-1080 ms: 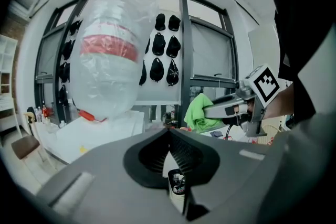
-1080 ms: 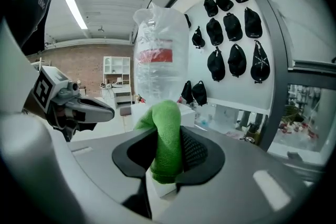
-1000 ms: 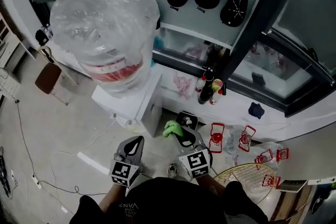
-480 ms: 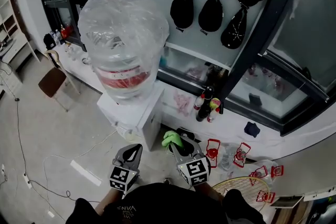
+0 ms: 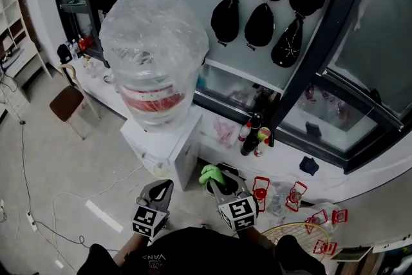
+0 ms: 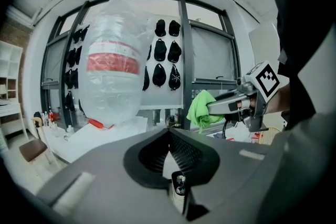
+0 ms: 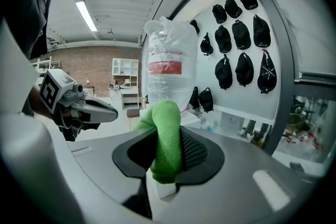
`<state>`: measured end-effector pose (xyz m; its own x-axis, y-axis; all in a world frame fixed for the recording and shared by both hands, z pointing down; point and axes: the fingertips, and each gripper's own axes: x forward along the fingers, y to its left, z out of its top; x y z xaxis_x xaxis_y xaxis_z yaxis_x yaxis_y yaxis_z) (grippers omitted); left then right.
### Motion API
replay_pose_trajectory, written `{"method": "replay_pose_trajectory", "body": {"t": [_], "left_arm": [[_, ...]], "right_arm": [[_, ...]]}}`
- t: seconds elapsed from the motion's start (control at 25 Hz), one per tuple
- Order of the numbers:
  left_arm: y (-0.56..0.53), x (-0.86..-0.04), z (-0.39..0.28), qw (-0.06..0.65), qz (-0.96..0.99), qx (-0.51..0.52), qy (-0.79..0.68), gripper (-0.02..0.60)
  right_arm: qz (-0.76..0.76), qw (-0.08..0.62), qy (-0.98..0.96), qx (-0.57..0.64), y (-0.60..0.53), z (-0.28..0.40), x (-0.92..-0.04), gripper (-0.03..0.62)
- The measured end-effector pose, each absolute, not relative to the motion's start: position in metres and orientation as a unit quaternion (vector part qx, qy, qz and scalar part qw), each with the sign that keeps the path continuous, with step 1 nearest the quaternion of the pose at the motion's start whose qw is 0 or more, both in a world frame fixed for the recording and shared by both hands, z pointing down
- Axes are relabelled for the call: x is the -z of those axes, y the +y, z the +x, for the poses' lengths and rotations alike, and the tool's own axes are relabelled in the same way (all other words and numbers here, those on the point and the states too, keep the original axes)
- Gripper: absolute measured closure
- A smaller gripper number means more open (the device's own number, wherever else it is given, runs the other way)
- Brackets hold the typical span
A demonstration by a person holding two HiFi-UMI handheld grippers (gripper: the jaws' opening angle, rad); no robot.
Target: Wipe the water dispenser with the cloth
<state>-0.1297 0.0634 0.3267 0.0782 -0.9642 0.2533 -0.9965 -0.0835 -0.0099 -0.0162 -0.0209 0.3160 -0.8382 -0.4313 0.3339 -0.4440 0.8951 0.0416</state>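
Note:
The water dispenser [image 5: 168,145] is a white cabinet carrying a big plastic-wrapped bottle [image 5: 154,61] with a red label; it also shows in the left gripper view [image 6: 113,73] and the right gripper view [image 7: 167,68]. My right gripper [image 5: 215,178] is shut on a green cloth [image 5: 209,173], just right of the cabinet's lower front and apart from it. The cloth [image 7: 165,139] fills the jaws in the right gripper view. My left gripper [image 5: 161,189] is shut and empty, lower left of the cabinet. The cloth [image 6: 203,107] shows at right in the left gripper view.
Black caps [image 5: 257,22] hang on the wall behind. A low ledge holds bottles [image 5: 252,132]. Red-and-white items [image 5: 296,193] and a wire rack [image 5: 299,228] lie at lower right. A brown chair [image 5: 64,103] and floor cables [image 5: 64,196] are at left.
The head view has tilted up, so the dispenser sits more central and more wall shows. Both grippers keep their hold and stay near the cabinet's base, the right one slightly closer to it.

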Motion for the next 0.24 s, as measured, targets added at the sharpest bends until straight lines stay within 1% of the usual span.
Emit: {"method": "replay_pose_trajectory", "body": {"t": [0.24], "left_arm": [[0.0616,-0.3255,-0.1288,0.081,0.734,-0.097,-0.667,0.580]], "right_arm": [[0.228,0.175,-0.958,-0.022,-0.0214,-0.0156,-0.3177,0.485]]}}
